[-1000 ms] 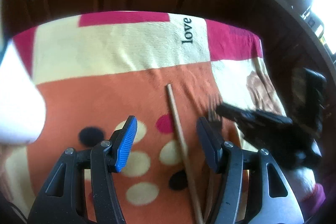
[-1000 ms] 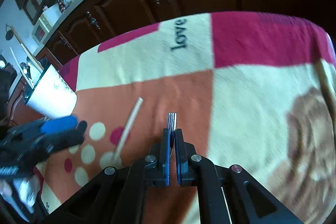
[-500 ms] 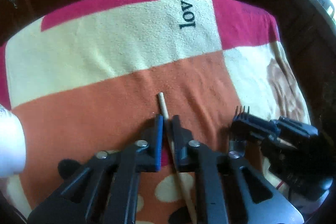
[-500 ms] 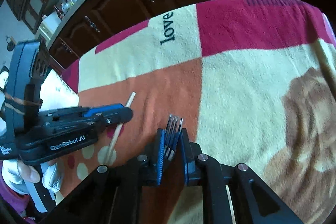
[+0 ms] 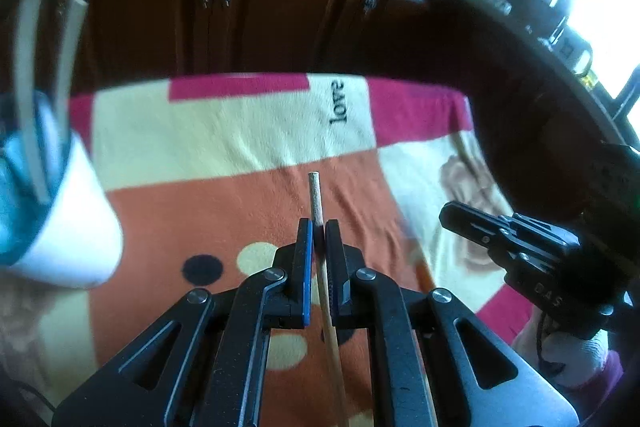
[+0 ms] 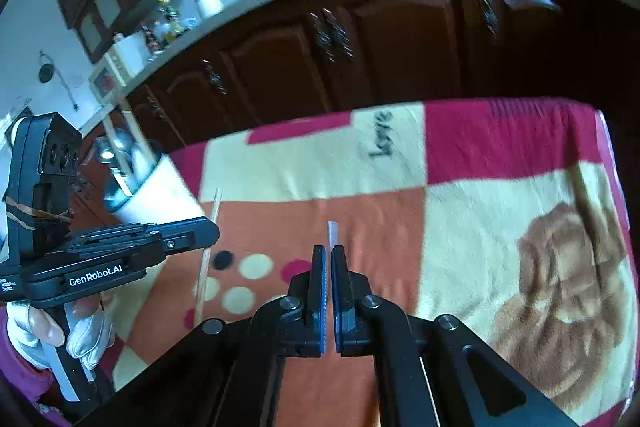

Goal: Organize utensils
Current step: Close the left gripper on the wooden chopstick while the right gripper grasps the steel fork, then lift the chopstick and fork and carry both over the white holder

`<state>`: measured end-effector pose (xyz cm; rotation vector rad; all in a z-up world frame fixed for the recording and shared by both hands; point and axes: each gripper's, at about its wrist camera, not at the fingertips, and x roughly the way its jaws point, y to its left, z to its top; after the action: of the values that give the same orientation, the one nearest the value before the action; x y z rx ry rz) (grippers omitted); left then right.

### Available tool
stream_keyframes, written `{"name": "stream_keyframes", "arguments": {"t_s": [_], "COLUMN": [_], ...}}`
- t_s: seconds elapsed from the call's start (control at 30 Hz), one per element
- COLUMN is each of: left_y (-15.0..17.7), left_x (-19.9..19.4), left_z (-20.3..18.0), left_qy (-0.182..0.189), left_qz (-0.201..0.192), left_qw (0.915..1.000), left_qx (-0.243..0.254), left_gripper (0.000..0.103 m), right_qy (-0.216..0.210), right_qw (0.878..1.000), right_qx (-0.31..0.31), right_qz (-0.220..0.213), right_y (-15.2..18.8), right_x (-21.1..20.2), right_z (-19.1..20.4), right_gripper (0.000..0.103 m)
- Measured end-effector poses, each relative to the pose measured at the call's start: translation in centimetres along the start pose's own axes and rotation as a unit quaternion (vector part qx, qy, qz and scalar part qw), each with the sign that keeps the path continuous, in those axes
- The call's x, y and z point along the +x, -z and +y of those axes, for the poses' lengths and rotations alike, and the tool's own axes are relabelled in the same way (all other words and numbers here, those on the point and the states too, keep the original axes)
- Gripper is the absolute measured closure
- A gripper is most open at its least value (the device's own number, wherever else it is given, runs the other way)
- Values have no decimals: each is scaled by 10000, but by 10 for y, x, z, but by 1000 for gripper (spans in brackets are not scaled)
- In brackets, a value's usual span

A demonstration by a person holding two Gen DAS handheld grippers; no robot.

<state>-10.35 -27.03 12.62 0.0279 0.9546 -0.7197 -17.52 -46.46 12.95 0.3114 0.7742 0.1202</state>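
Both grippers clamped on utensils above the patterned blanket (image 5: 224, 131).

Left gripper (image 5: 319, 227): jaws closed on a wooden chopstick (image 5: 315, 195), tip projecting past the pads, shaft running back between the fingers, lifted clear of the blanket. Right gripper (image 6: 328, 251): jaws shut on a fork (image 6: 332, 231); only a thin blurred metal edge shows beyond the pads. White utensil cup (image 6: 160, 195), holding spoons and sticks, stands on the blanket's left side, left of the chopstick. Word "love" (image 5: 338, 103) lies beyond the chopstick tip. A gloved hand (image 6: 84, 335) carries the left gripper.
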Motion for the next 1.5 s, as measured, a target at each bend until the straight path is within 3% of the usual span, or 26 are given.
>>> {"name": "stream_keyframes", "arguments": {"t_s": [0.2, 0.3, 0.4, 0.53, 0.63, 0.83, 0.97, 1.13, 1.5], "left_y": [6, 12, 15, 19, 21, 23, 22, 21, 21], "left_x": [-28, -39, -47, -58, -65, -72, -66, -69, -110], "left_z": [-4, 3, 7, 15, 19, 29, 34, 33, 30], "left_qy": [-6, 5, 9, 39, 66, 77, 53, 101, 171], "left_qz": [-224, -293, -346, -365, -367, -337, -278, -319, -684], "left_qw": [9997, 9995, 9993, 9990, 9988, 9986, 9985, 9984, 9967], "left_qx": [36, -83, -136, -252, -302, -389, -459, -446, -399], "left_gripper": [98, 98, 98, 98, 98, 98, 98, 98, 99], "right_qy": [78, -9, 226, 133, 84, -152, -478, -421, -156], "right_qw": [9993, 9996, 9978, 9966, 9968, 9939, 9936, 9959, 9969], "right_qx": [-372, 26, 254, 344, 298, 146, 189, -50, -647], "right_qz": [-40, 282, 571, 734, 736, 1081, 1009, 797, -428], "right_y": [0, 4, 11, 11, 4, 2, 1, -2, -17], "right_x": [-15, 0, 23, 56, 80, 127, 133, 105, -12], "right_z": [30, 15, 3, 6, 7, -2, -1, 16, 67], "right_gripper": [101, 101, 92, 85, 74, 74, 95, 102, 102]}}
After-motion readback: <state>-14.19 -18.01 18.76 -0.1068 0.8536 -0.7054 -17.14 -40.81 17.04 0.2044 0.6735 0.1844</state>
